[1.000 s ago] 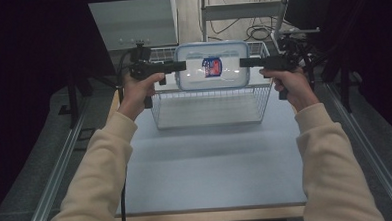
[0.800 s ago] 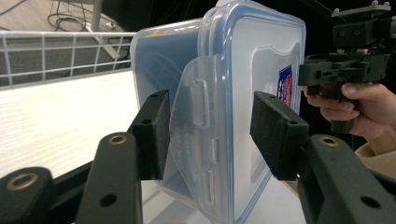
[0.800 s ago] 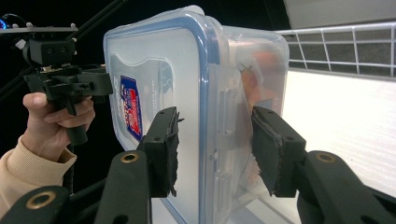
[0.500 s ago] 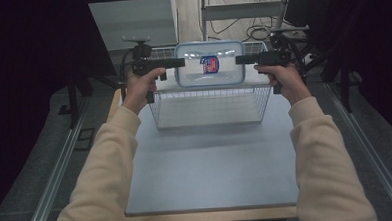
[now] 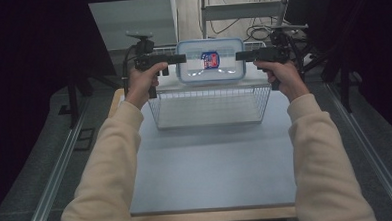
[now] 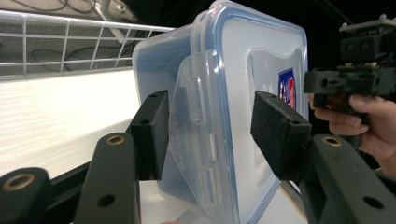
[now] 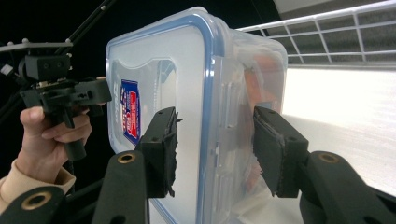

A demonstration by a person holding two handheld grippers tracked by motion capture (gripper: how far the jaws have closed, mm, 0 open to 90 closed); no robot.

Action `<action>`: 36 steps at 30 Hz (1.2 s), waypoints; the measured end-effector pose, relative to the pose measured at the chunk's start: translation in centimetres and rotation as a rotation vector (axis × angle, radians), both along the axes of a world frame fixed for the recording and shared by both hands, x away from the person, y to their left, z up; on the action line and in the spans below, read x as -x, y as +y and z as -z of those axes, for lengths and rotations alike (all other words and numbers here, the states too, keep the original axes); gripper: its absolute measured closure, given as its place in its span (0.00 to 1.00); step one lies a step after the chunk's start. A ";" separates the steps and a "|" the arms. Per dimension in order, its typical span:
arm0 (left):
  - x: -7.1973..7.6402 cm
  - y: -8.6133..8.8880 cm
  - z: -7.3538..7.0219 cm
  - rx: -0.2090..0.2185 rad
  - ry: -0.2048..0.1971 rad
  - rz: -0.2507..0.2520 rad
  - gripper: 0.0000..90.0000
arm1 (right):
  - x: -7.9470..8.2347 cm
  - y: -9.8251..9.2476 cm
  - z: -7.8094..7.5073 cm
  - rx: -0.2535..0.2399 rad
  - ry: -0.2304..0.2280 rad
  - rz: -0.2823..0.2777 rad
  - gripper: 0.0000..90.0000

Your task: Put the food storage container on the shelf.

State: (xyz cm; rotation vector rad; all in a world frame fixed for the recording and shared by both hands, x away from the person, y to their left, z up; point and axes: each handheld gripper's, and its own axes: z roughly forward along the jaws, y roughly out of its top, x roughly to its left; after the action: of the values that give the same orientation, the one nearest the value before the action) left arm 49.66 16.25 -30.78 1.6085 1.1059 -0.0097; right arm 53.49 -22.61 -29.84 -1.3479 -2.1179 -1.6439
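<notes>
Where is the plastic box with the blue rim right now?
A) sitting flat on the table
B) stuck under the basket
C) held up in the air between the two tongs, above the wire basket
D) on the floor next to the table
C, because the plastic box hangs above the wire basket, with the left tongs at one end and the right tongs at the other.

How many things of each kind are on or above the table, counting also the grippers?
Grippers: 2, the left gripper and the right gripper
Plastic boxes with lid: 1, the box held up between them
Wire baskets: 1, the basket on the table
Total: 4
</notes>
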 end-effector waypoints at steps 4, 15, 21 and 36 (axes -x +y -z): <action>-0.7 0.1 0.3 0.038 0.033 -0.014 0.53 | -0.5 0.1 -0.1 -0.005 0.034 0.017 0.57; -2.7 0.3 1.4 0.101 0.088 -0.048 0.52 | -1.4 0.4 0.4 -0.043 0.145 0.114 0.55; -2.9 -0.2 1.4 0.048 0.087 -0.087 0.51 | -1.3 0.8 0.6 0.003 0.155 0.192 0.55; 0.3 1.0 -0.2 0.035 -0.028 -0.125 0.43 | 1.9 -0.1 -0.7 0.051 -0.042 0.193 0.41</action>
State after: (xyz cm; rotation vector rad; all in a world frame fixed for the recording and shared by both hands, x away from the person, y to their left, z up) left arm 49.33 17.21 -30.55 1.5017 1.1768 0.0749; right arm 51.56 -22.73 -29.18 -1.5920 -2.1249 -1.7120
